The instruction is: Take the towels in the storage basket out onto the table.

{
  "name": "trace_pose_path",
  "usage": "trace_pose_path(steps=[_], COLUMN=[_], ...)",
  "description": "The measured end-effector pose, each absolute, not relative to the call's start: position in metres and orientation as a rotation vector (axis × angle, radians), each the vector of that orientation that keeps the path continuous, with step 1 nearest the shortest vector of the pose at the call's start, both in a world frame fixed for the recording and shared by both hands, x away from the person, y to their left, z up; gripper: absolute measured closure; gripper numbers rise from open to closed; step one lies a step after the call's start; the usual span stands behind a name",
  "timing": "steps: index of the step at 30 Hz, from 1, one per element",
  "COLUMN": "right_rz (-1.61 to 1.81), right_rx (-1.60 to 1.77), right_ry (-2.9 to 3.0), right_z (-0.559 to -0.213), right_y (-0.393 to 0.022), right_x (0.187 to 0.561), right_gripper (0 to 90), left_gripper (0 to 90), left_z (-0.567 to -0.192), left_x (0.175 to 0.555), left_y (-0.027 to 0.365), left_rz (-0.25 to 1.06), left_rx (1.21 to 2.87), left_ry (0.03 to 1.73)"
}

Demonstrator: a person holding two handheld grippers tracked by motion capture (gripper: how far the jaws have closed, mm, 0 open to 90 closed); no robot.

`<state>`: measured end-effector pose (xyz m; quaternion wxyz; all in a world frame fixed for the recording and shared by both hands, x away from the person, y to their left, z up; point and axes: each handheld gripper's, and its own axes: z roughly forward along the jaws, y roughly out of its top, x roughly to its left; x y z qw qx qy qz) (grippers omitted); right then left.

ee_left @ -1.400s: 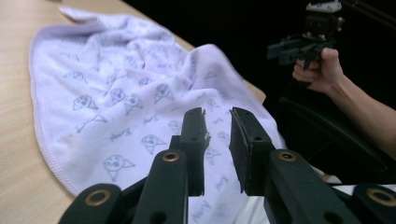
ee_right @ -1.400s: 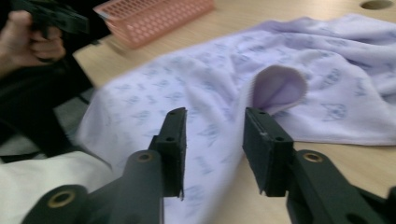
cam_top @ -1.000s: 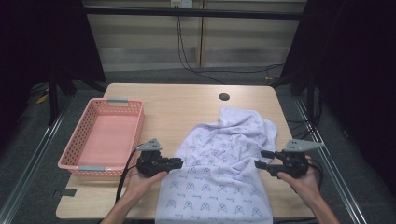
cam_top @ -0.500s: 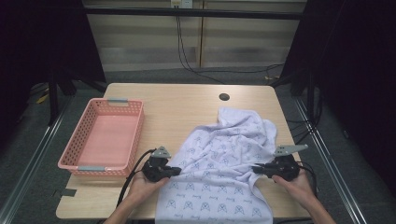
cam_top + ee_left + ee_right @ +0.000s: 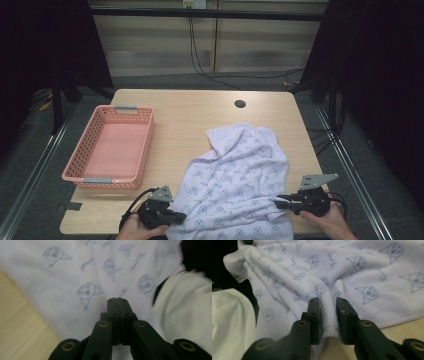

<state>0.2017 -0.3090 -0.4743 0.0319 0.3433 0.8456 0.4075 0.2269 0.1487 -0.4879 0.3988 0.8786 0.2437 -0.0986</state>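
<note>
Corners of the white cat-print towel (image 5: 235,180), spread on the wooden bench (image 5: 190,120), are pinched by the left hand-held gripper (image 5: 176,218) and, its jaws just reopening slightly, the right hand-held gripper (image 5: 281,202), probably to lift it.

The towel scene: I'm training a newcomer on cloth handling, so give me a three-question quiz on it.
1. True or false: the pink basket holds the towel.
2. Which edge of the table does the towel hang over: A near, B far, C left?
3. What does the fold of cloth sit between in the right gripper view?

Key: 1 false, the basket has nothing in it; 2 A; 3 that gripper's two jaws, which have just been opening and pinch a bunched ridge of the hem.
</note>
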Motion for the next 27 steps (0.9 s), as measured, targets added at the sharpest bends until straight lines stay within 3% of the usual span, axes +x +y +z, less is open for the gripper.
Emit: trace_pose_path(steps=[2, 3, 6, 11, 13, 15, 17, 20, 22, 23, 25, 26, 27], right_rz=[1.300, 1.309, 1.332, 1.281, 1.260, 1.218, 1.210, 1.168, 1.143, 1.129, 1.103, 1.103, 1.115], right_rx=[1.076, 1.107, 1.134, 1.173, 1.180, 1.211, 1.230, 1.263, 1.271, 1.265, 1.226, 1.226, 1.209], right_ry=[2.564, 2.523, 2.471, 2.425, 2.406, 2.373, 2.371, 2.370, 2.385, 2.402, 2.441, 2.441, 2.489], right_z=[-0.472, -0.469, -0.467, -0.471, -0.471, -0.475, -0.478, -0.488, -0.494, -0.497, -0.502, -0.502, -0.501], right_y=[-0.310, -0.312, -0.311, -0.307, -0.308, -0.313, -0.315, -0.318, -0.317, -0.316, -0.311, -0.311, -0.308], right_x=[0.208, 0.219, 0.241, 0.281, 0.287, 0.303, 0.308, 0.316, 0.316, 0.315, 0.308, 0.308, 0.301], right_gripper=[65.3, 59.7, 54.4, 49.2, 48.8, 45.7, 45.8, 45.3, 45.9, 51.9, 71.2, 71.2, 80.6], left_gripper=[81.7, 80.7, 78.5, 76.8, 75.9, 65.4, 64.3, 64.9, 76.7, 76.7, 87.2, 88.2, 88.6], left_z=[-0.487, -0.486, -0.484, -0.483, -0.483, -0.486, -0.493, -0.501, -0.502, -0.502, -0.501, -0.501, -0.499], left_x=[0.237, 0.245, 0.275, 0.327, 0.332, 0.343, 0.348, 0.343, 0.338, 0.337, 0.329, 0.329, 0.319], left_y=[0.142, 0.138, 0.124, 0.096, 0.092, 0.088, 0.085, 0.081, 0.082, 0.084, 0.093, 0.093, 0.102], left_rz=[-0.198, -0.181, -0.125, -0.030, 0.020, 0.019, 0.049, 0.091, 0.118, 0.109, 0.093, 0.093, 0.075], left_rx=[2.214, 2.198, 2.138, 2.085, 2.103, 2.088, 2.120, 2.181, 2.201, 2.205, 2.226, 2.226, 2.240], left_ry=[0.621, 0.633, 0.681, 0.747, 0.740, 0.774, 0.794, 0.763, 0.752, 0.760, 0.734, 0.734, 0.735])
